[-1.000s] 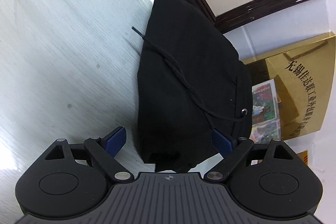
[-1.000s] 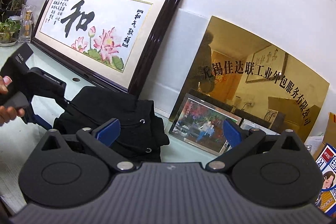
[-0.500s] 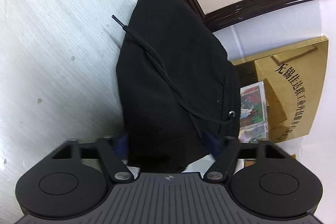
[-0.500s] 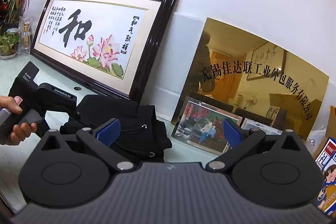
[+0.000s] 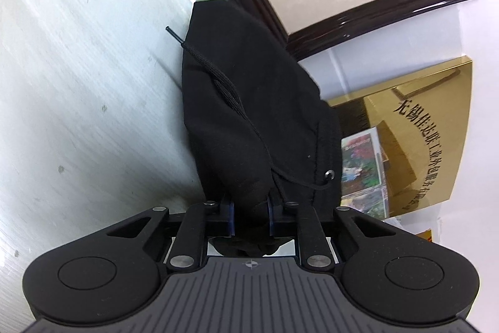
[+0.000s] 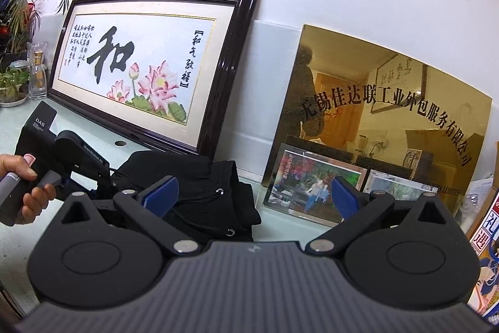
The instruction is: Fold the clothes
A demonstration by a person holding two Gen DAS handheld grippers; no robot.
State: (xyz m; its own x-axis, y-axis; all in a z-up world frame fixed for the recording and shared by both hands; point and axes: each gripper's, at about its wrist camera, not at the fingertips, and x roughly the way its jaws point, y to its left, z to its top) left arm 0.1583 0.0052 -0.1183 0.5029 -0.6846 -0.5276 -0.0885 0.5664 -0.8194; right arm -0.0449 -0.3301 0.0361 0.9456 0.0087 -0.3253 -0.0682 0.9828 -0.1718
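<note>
A folded black hooded garment (image 5: 249, 102) with a drawstring (image 5: 218, 80) lies on the pale table, close against a dark picture frame. My left gripper (image 5: 249, 217) is shut on the garment's near edge, a bunch of black cloth pinched between its blue pads. In the right wrist view the same garment (image 6: 199, 183) sits low in the middle, and a hand holds the left gripper body (image 6: 56, 158) at its left side. My right gripper (image 6: 252, 195) hovers above and in front of the garment, open, with nothing between its fingers.
A framed embroidery with lotus flowers (image 6: 149, 67) leans on the wall behind the garment. A gold plaque (image 6: 383, 120) and framed photos (image 6: 315, 183) stand to the right. Plants and a glass bottle (image 6: 37, 74) are at the far left. Bare tabletop (image 5: 78, 83) stretches left of the garment.
My left gripper went from open around the garment's near edge to shut on it. The right gripper rose slightly and stayed open.
</note>
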